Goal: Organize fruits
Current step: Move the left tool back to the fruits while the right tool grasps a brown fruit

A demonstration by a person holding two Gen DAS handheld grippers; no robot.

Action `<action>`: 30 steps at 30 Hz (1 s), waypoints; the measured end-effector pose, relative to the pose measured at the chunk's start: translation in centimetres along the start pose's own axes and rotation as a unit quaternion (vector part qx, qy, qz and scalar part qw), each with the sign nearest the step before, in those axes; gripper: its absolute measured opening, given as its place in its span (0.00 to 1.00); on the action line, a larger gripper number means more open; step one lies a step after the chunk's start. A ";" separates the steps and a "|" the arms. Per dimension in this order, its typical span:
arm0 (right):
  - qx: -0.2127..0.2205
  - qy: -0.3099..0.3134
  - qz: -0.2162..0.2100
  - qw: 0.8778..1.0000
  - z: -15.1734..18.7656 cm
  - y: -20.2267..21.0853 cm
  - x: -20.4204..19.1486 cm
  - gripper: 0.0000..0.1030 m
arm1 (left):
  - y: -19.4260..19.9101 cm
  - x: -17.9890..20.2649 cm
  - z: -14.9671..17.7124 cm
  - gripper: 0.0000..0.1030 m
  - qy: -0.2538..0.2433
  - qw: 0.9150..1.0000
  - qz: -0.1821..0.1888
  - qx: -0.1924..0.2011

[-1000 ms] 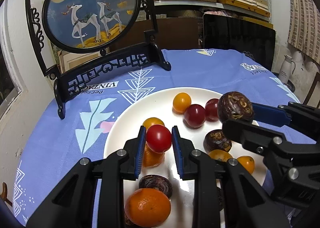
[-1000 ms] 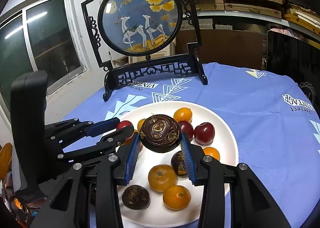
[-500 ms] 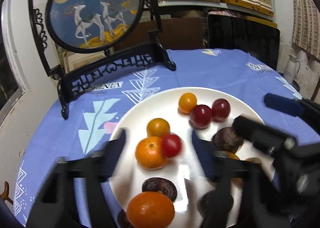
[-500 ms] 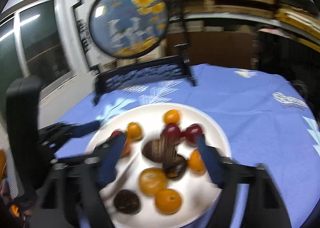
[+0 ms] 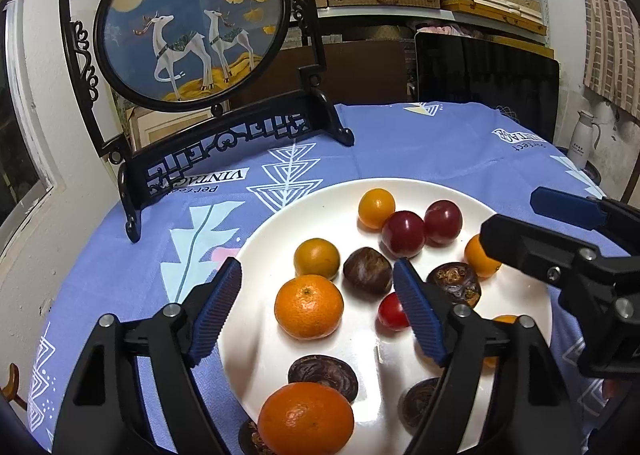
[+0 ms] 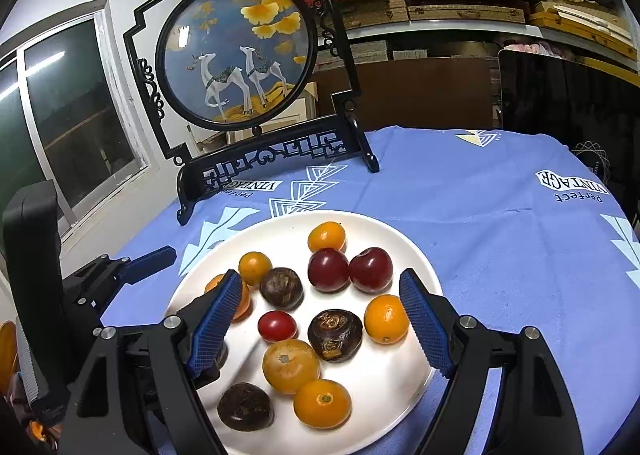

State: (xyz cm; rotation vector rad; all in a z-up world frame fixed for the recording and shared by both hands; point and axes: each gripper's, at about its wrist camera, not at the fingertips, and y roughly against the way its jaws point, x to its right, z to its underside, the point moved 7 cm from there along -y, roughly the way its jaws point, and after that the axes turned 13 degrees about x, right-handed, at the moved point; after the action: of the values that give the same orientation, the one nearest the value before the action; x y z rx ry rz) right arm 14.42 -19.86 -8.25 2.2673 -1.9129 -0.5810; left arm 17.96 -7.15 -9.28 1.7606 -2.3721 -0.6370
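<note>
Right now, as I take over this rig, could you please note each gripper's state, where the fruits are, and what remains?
Left gripper: jaws just opened, holding nothing, over the round white plate.
Right gripper: jaws just opened too, holding nothing, over the same plate.
Fruits: the small red cherry tomato and the dark brown round fruit lie loose on the plate among oranges, red plums and other brown fruits.
Done: both are released.
Left: types are mixed, so grouping probably remains.

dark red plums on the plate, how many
2, side by side and touching at the far side of the white plate: left plum, right plum. The smaller red tomato nearer the middle isn't counted; a gripper could hide more.
</note>
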 end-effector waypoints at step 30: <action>-0.176 0.056 -0.083 0.979 12.7 0.8 -12.1 0.42 | 6.1 -13.0 5.2 0.92 0.075 0.997 0.021 -0.002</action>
State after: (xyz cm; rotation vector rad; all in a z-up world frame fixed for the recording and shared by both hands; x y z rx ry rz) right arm 7.55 -6.39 -17.06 2.1856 -1.4453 -0.7288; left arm 14.97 7.81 -9.56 1.6881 -2.2989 -0.4855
